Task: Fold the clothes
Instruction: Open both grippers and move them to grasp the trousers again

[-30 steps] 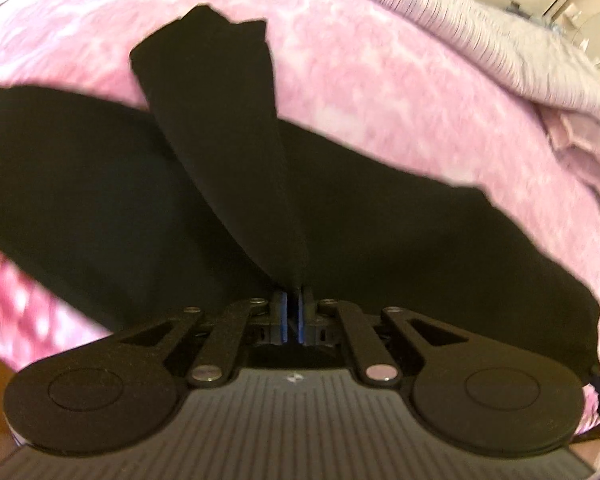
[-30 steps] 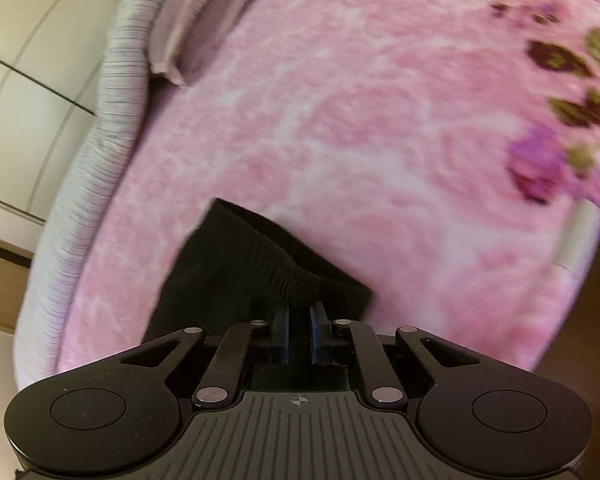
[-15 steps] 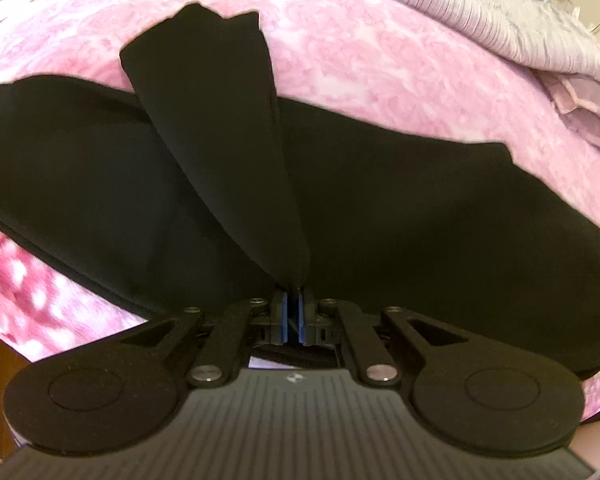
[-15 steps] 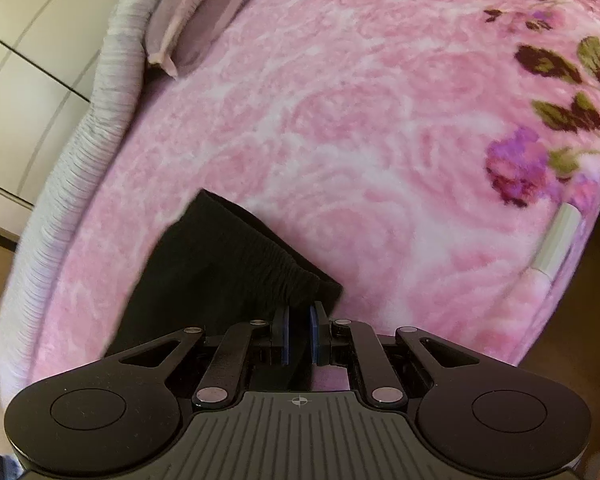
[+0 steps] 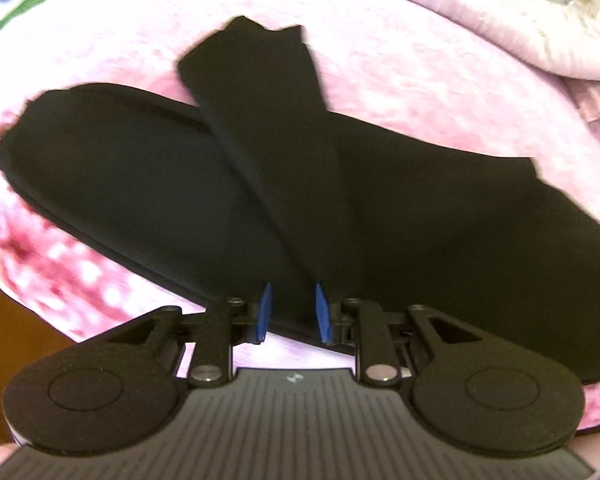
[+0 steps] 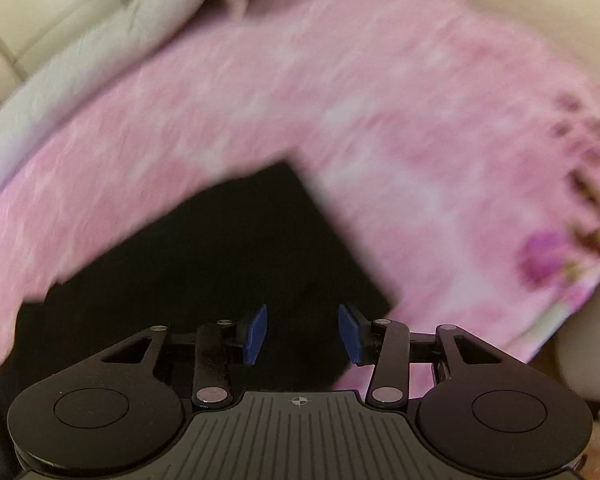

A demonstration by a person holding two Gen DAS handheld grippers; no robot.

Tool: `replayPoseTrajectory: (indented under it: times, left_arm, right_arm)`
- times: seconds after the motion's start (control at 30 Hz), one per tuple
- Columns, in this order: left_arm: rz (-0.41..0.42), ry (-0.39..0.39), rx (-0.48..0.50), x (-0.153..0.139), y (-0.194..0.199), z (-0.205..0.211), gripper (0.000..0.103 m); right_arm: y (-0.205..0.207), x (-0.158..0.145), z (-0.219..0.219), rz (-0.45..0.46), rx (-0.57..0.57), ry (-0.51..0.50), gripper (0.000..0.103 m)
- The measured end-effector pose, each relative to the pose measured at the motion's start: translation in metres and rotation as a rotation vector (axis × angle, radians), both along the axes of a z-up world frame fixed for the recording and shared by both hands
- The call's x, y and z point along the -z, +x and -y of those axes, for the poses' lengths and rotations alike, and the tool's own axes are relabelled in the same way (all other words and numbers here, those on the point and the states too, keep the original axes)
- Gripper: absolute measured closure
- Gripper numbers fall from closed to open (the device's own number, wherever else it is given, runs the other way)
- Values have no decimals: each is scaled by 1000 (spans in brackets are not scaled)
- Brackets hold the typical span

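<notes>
The left wrist camera looks low and close across the folded black fabric garment [image 5: 380, 208] toward the far edge of the pink floral plush blanket [image 5: 400, 52]. The right wrist view, badly blurred, seems to hover close above that same garment [image 6: 204, 264], facing the blanket's [image 6: 340, 112] flowered corner.

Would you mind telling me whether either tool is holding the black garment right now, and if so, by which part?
Neither: the left tool and right tool are both open, and the black garment lies free on the pink blanket.

Bare pink blanket [image 6: 380, 120] lies beyond the black garment [image 5: 380, 208]; bunched bedding [image 5: 540, 40] blocks the far edge.
</notes>
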State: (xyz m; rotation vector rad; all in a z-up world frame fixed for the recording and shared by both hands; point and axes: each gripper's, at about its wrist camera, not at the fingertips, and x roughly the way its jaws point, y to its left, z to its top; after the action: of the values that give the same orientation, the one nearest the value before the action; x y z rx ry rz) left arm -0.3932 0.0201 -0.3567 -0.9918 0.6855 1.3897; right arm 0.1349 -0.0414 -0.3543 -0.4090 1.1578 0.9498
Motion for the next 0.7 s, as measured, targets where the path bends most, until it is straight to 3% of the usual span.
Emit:
replayPoseTrajectory:
  times: [0.1,0.17,0.27,0.57,0.7]
  left_arm:
    - [-31,27,-39,0,-26,-8,87]
    - [-52,46,-65,0,-44,-13,87]
    - [-83,72,-103,0,-71,-21,87]
    - [-152,31,-169,19,-177,-63,88]
    - [-104,41,-224,-1,-217,-90,88]
  right_arm:
    - [-25,9,-14,-25,-11,-13,59]
    - [-43,2,-22,-47,-41,64,59]
    - [-80,-1,-47,-18,-147,88,59]
    - [-195,7,-122,14,-318,97,59]
    - [-246,5,-159,-34,-385,131,59]
